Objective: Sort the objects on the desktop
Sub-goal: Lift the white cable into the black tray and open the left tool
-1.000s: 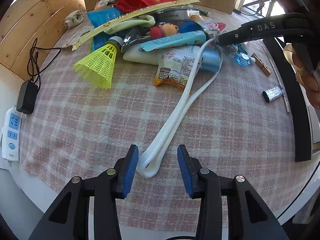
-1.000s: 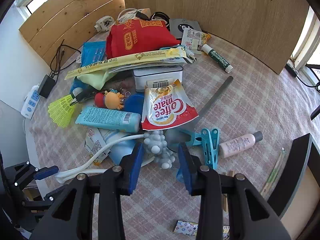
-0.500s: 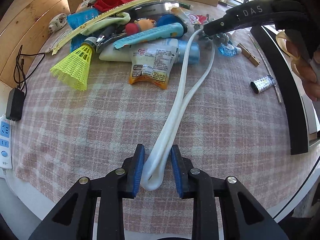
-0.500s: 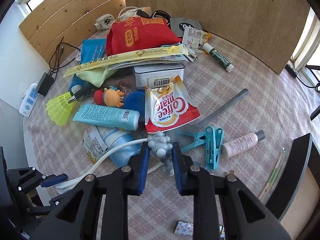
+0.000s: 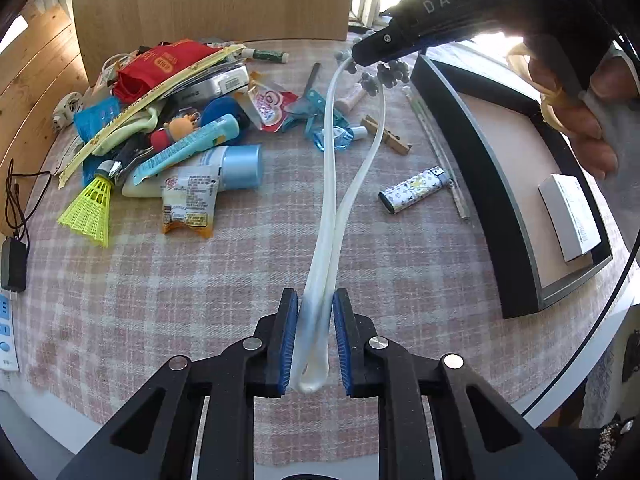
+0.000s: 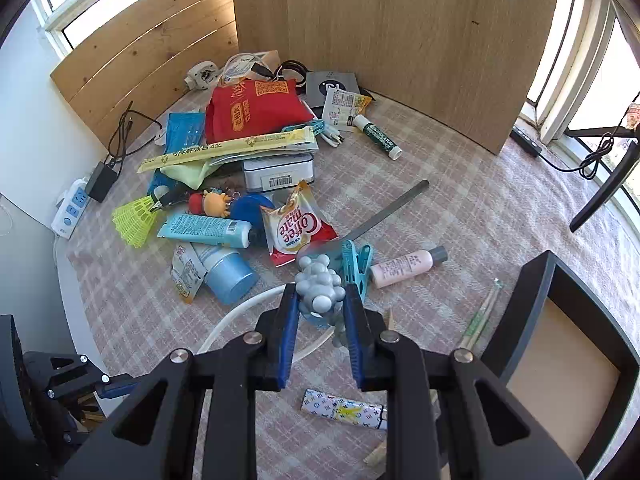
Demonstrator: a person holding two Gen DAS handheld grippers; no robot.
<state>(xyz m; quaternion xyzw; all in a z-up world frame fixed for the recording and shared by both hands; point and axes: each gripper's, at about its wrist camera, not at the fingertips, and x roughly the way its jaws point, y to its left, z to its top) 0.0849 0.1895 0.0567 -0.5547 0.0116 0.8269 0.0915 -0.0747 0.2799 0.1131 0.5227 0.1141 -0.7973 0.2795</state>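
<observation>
Checked cloth over the table, wooden boards behind. We have the left gripper, its jaws just closing, clamped on the folded end of a white band. Our right gripper is pinched on the grey knobbly end of that same band, so it hangs taut between both tools above the cloth. Beyond lie a lighter, a blue clip, a pink bottle, the cluttered heap and a black tray to the right. Risk: pulling apart may slip the smooth band free, or its slack could drag the clip and lighter.
</observation>
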